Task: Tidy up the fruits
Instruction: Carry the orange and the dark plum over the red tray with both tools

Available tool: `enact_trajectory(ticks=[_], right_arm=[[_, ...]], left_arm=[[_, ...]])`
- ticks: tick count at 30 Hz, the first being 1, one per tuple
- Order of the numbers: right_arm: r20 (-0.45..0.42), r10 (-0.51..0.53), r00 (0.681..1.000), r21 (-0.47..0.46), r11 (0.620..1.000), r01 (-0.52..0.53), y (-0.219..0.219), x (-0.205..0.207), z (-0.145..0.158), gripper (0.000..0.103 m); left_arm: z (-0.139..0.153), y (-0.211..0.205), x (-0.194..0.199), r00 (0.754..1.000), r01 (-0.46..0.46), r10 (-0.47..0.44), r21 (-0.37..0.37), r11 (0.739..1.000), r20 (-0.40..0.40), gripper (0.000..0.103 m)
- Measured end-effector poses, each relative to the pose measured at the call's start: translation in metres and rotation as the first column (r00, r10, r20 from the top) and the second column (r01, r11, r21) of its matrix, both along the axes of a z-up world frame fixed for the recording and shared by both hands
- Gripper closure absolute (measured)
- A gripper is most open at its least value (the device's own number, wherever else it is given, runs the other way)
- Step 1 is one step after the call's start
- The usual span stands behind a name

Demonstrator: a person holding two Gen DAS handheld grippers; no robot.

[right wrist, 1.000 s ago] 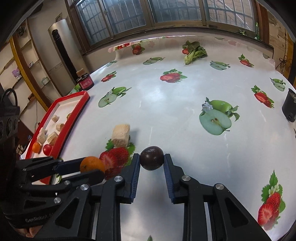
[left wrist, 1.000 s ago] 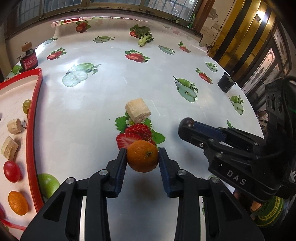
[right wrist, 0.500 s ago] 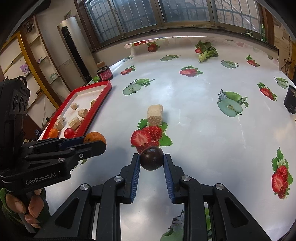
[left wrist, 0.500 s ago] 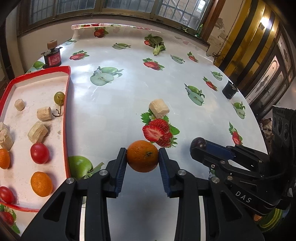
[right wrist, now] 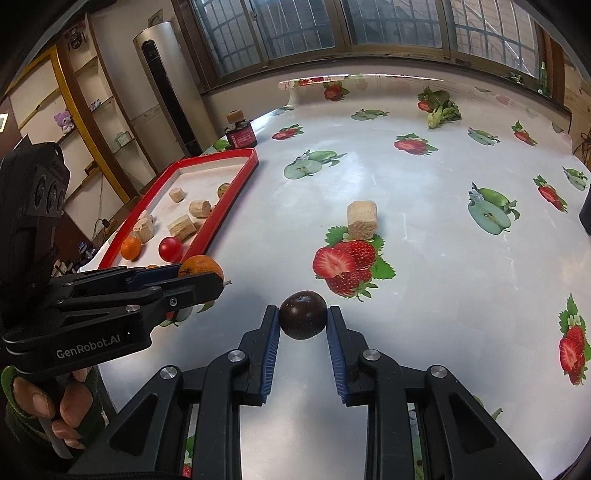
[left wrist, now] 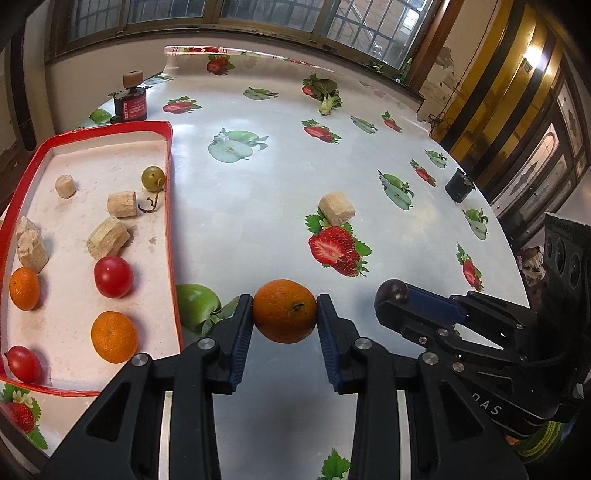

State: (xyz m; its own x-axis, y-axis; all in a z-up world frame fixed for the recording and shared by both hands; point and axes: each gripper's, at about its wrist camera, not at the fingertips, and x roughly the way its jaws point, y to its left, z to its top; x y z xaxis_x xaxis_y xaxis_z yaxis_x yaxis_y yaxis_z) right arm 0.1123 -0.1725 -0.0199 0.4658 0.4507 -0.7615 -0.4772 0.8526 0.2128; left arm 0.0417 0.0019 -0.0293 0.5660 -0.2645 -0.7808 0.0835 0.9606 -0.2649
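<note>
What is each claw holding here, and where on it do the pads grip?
The left claw pinches a round orange tangerine across its opposite sides. The right claw clamps a dark purple round plum likewise, across its sides.

A lived-in home, most likely a dining room

A large table [right wrist: 424,266] is covered with an oilcloth printed with strawberries and apples, set below barred windows [right wrist: 369,26]. A tall standing air conditioner [right wrist: 166,85] is seen in the corner, and wall shelves [right wrist: 48,110] with a purple plush toy [right wrist: 63,121] are placed beside it. Yellow-framed doors with patterned glass [left wrist: 546,147] are shown at the side.
</note>
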Motion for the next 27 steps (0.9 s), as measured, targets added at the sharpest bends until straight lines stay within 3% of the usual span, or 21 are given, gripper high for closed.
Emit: enact_trajectory(ticks=[27], right_arm=[[0.0, 0.127, 0.992, -0.02, 0.992, -0.126, 0.068, -0.007, 0.004, 0.076]], left_arm=[[0.003, 0.074, -0.018, 0.992, -0.125, 0.125, -0.033, 0.992, 0.008, 0.071]])
